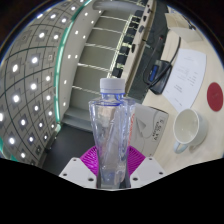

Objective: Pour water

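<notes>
1 view only, from the camera riding on the gripper (110,165). Its 2 fingers reach forward with their magenta pads (92,158) pressed against either side of a clear plastic water bottle (110,125), so the tool is clenched on the bottle's lower body. The bottle stands upright between the fingers, its white cap (109,87) on top and apparently not yet removed. Whether the base rests on the table (75,140) or is lifted just clear of it cannot be told, because the fingers hide the bottom.

The low, 2-sided grip looks chosen for control: holding beneath the middle should let the bottle be tipped toward a vessel without sliding out.

To the right of the bottle, a little farther away, stands a white mug (187,129), upright with its mouth open upward and its handle toward the bottle. It is near the bottle but not touching, and is the likely target for the water. Between them sits a clear glass-like vessel (150,123), hard to make out. Far right lie white papers (185,75) and a red round object (215,95), well apart from the mug. Judged from this, pouring has not begun.
</notes>
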### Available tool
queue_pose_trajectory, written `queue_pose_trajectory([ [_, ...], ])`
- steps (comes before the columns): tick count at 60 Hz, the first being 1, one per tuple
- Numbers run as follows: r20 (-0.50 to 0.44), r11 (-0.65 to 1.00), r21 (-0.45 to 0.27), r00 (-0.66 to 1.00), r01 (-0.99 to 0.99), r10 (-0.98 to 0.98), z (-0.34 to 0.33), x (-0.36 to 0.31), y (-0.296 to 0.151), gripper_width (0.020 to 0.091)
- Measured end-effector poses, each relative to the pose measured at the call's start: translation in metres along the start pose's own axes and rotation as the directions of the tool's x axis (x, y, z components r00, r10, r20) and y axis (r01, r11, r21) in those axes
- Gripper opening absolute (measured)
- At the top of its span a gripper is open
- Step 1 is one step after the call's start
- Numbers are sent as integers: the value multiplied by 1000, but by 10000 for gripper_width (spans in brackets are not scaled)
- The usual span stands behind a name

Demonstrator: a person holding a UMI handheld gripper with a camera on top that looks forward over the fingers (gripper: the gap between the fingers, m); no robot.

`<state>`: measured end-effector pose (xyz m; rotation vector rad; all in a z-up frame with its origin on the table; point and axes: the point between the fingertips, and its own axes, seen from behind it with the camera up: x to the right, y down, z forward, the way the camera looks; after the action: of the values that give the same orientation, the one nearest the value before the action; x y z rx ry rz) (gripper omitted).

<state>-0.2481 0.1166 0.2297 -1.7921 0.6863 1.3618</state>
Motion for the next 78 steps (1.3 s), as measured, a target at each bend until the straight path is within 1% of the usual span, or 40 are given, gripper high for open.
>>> queue_pose_trajectory([
  [5, -28, 963, 30, 963, 268, -267, -11, -18, -29, 329],
  [11, -89, 844, 57, 844, 534, -528, -26, -30, -65, 330],
  [17, -172, 680, 66, 679, 730, -713, -44, -25, -102, 330],
  [22, -257, 551, 50, 544, 833, -799, -61, -6, -135, 332],
  [28, -335, 456, -4, 428, 890, -839, -78, 35, -163, 332],
  [36, -406, 418, -91, 349, 904, -844, -90, 106, -190, 331],
  [40, -427, 430, -112, 347, 896, -835, -96, 129, -192, 331],
  [46, -444, 441, -171, 331, 881, -833, -100, 168, -187, 331],
  [47, -444, 442, -179, 329, 879, -833, -94, 183, -192, 332],
  [57, -457, 465, -236, 325, 853, -828, -99, 230, -181, 338],
  [58, -455, 457, -210, 328, 864, -828, -101, 225, -183, 340],
  [59, -457, 454, -210, 323, 866, -829, -100, 226, -182, 343],
  [66, -459, 424, -228, 288, 876, -841, -105, 227, -177, 476],
  [69, -460, 428, -236, 288, 872, -840, -106, 227, -176, 517],
  [70, -461, 435, -243, 292, 867, -838, -107, 228, -175, 555],
  [71, -461, 443, -251, 296, 861, -837, -109, 229, -174, 612],
  [72, -456, 449, -261, 300, 855, -838, -110, 229, -171, 686],
  [74, -448, 458, -276, 308, 845, -839, -112, 228, -167, 861],
  [75, -447, 459, -280, 309, 843, -840, -114, 227, -164, 860],
  [76, -448, 460, -285, 308, 841, -839, -117, 227, -164, 838],
  [77, -452, 461, -291, 304, 839, -838, -120, 226, -164, 830],
  [78, -456, 459, -296, 299, 837, -838, -123, 224, -164, 834],
])
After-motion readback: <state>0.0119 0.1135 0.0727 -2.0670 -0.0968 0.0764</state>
